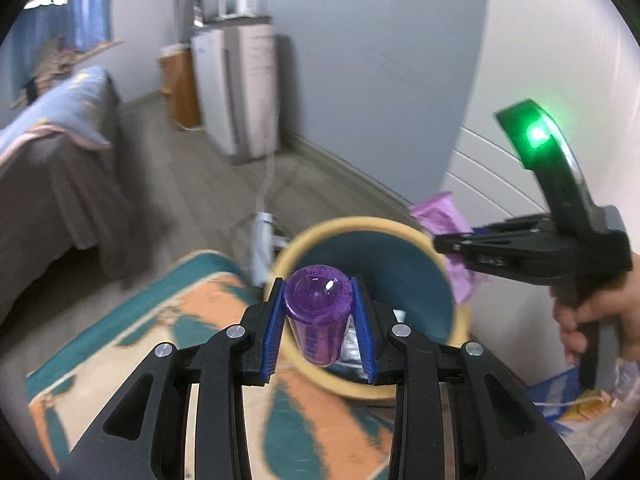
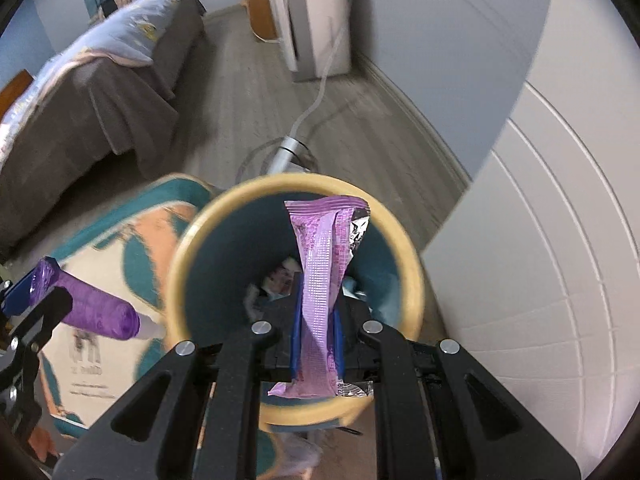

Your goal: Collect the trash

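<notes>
The left tongs (image 1: 318,320) gripped a purple plastic bottle (image 1: 318,316) at the round teal bin's (image 1: 400,256) 7 o'clock rim; the right tongs (image 2: 318,334) pinched a purple foil wrapper (image 2: 324,280) above it.

Glossy purple plastic bottle (image 1: 318,316), shiny foil wrapper (image 2: 324,280), woven rug (image 1: 120,360)

Both grippers (image 1: 318,320) (image 2: 318,344) angled down, apparently clamped shut

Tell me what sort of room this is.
Likely a bedroom: a bed with a pillow stands on the wood floor, and a patterned rug lies beside a trash bin.
</notes>
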`<state>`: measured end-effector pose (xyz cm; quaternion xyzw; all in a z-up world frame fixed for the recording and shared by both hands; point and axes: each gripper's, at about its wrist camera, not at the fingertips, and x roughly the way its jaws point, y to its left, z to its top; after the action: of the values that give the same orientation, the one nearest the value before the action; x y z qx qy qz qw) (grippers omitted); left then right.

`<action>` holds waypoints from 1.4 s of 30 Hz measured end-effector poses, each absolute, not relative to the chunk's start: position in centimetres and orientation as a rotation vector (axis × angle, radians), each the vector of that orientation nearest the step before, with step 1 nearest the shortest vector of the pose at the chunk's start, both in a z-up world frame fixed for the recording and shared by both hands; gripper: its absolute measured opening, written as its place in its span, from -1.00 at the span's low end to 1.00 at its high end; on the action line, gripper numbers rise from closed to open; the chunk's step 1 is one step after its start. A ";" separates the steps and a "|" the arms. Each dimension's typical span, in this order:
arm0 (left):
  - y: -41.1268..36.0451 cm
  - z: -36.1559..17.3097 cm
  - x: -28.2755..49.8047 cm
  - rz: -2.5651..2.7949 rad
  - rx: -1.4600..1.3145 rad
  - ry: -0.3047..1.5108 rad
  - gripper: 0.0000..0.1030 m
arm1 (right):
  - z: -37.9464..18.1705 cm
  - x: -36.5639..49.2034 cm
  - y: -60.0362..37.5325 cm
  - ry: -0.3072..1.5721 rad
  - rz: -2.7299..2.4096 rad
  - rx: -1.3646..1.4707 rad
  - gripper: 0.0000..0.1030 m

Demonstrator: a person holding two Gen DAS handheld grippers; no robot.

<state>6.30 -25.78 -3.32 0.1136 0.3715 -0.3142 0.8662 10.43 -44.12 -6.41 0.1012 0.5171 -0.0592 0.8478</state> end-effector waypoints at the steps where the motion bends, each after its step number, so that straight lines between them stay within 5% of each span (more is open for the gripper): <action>1: -26.3 -3.6 6.2 -0.676 0.244 0.788 -0.35 | -6.9 10.3 -44.6 1.107 -0.131 0.208 -0.77; 18: -30.3 -9.5 10.0 -0.619 0.315 0.902 -0.32 | -9.5 11.3 -44.9 1.178 -0.143 0.228 -0.77; 22: -29.0 -9.0 10.7 -0.608 0.266 0.902 -0.01 | -10.7 12.7 -43.6 1.187 -0.119 0.238 -0.77; 28: -26.4 -7.8 11.3 -0.598 0.256 0.882 0.10 | -12.7 15.4 -41.7 1.227 -0.112 0.264 -0.77; 31: -24.7 -7.5 11.9 -0.585 0.249 0.881 0.15 | -12.9 16.4 -41.4 1.212 -0.136 0.274 -0.51; 34: -23.1 -7.4 12.6 -0.575 0.228 0.889 0.25 | -12.6 17.0 -42.0 1.177 -0.198 0.288 0.11; 36: -22.5 -7.5 12.9 -0.573 0.226 0.889 0.29 | -12.5 17.2 -42.5 1.163 -0.227 0.292 0.17; 39: -22.0 -7.4 13.1 -0.577 0.221 0.890 0.40 | -12.6 17.2 -43.1 1.163 -0.284 0.261 0.73; 42: -21.9 -7.2 13.0 -0.576 0.213 0.889 0.51 | -12.5 16.8 -43.4 1.172 -0.303 0.264 0.90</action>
<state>12.98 -21.90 -7.20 0.1013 0.4233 -0.2744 0.8575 16.83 -43.45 -12.54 0.1235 0.5492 -0.1418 0.8143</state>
